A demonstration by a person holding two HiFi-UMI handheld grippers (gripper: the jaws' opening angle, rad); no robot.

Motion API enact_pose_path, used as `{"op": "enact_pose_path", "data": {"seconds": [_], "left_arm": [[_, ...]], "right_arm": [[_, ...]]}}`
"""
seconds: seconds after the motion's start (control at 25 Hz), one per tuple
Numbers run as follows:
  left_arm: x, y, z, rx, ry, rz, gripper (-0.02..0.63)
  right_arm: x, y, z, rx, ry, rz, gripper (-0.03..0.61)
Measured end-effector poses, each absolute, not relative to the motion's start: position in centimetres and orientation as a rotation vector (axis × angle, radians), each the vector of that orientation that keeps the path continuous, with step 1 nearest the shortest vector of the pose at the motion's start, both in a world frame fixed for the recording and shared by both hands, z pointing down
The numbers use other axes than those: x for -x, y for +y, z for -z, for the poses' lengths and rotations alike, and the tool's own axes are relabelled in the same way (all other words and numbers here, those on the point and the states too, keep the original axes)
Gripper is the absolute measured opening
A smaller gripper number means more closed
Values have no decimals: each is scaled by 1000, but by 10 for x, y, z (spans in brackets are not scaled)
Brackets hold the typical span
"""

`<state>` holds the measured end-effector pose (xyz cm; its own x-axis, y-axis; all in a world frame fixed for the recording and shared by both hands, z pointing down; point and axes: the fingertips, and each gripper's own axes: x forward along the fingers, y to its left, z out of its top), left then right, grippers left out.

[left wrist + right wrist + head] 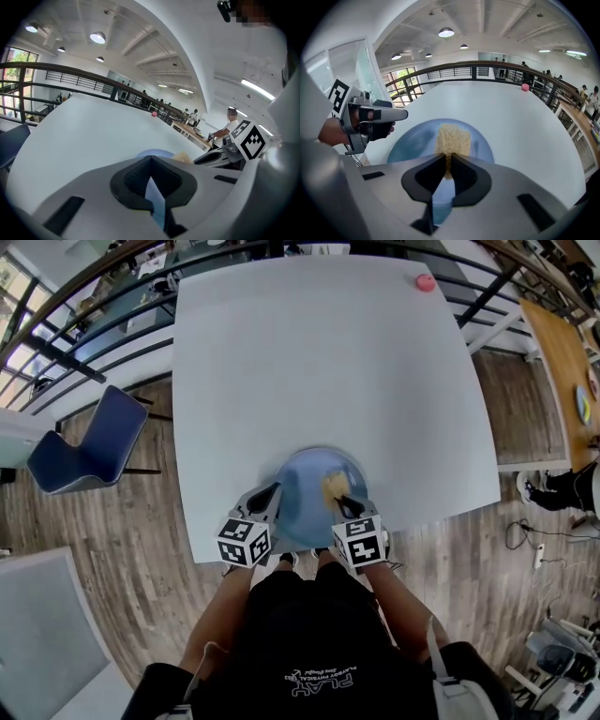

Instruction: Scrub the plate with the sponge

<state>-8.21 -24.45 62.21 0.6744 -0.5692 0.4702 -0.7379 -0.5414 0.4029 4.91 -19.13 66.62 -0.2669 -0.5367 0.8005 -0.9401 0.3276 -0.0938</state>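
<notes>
The yellow fibrous sponge lies on the round blue plate, its near end pinched in the right claw. The left claw is clamped on the plate's left rim. The plate sits at the white tabletop's near edge.

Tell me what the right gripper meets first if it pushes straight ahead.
The right gripper, shut on the sponge, points across the blue plate. The sponge would likely reach the plate's far rim first; beyond that, only bare white table shows.
</notes>
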Motion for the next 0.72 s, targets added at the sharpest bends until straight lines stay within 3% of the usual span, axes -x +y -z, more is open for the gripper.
{"op": "enact_pose_path", "data": {"seconds": [0.72], "left_arm": [[105, -289, -470, -2502, -1200, -134, 9]], "right_arm": [[-10, -259, -501, -1480, -2286, -441, 44]]}}
